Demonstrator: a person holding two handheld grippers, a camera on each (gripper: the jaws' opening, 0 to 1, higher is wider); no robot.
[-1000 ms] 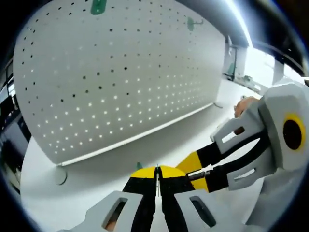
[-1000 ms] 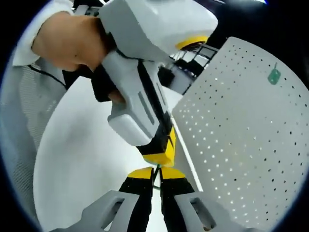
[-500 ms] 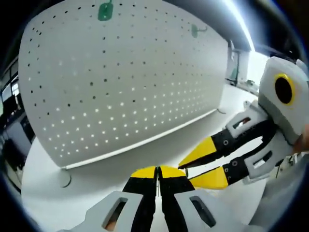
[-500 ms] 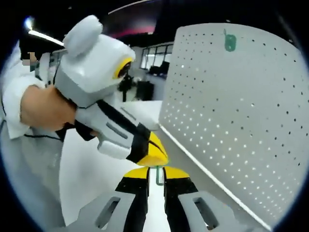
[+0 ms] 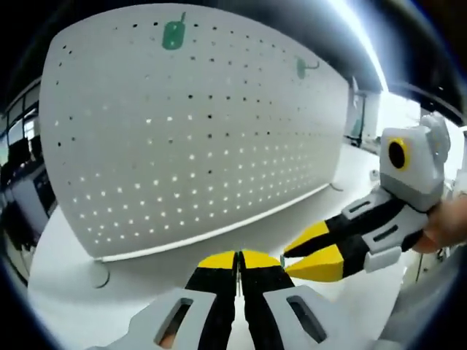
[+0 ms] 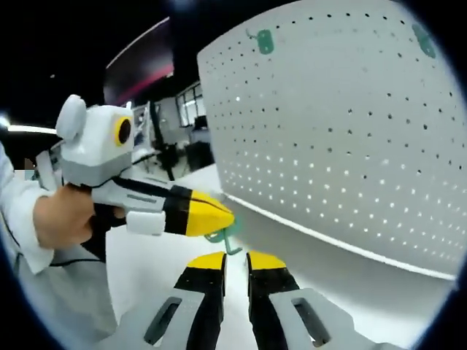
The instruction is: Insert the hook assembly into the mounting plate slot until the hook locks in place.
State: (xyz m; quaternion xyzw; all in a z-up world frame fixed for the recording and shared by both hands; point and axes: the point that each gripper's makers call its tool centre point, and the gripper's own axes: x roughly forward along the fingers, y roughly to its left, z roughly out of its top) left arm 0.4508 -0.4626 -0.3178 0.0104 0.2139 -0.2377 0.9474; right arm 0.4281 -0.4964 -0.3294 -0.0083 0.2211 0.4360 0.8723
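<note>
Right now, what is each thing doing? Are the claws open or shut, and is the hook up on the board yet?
left claw: shut, pinching the green hook at its tip.
right claw: open, holding nothing.
green hook: in the left claw, hanging off the tip, not yet in the pegboard.
pegboard: standing upright on the white table.
mounted hooks: two green ones already fixed near the top of the pegboard.

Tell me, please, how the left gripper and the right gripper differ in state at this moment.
The left gripper has its jaws pressed together, while the right gripper has its jaws apart with a clear gap. A green hook hangs at the left gripper's tip, apparently pinched there, while the right gripper's jaws hold nothing. Both have yellow tips, black fingers and pale bodies, and both point towards the white pegboard.
</note>
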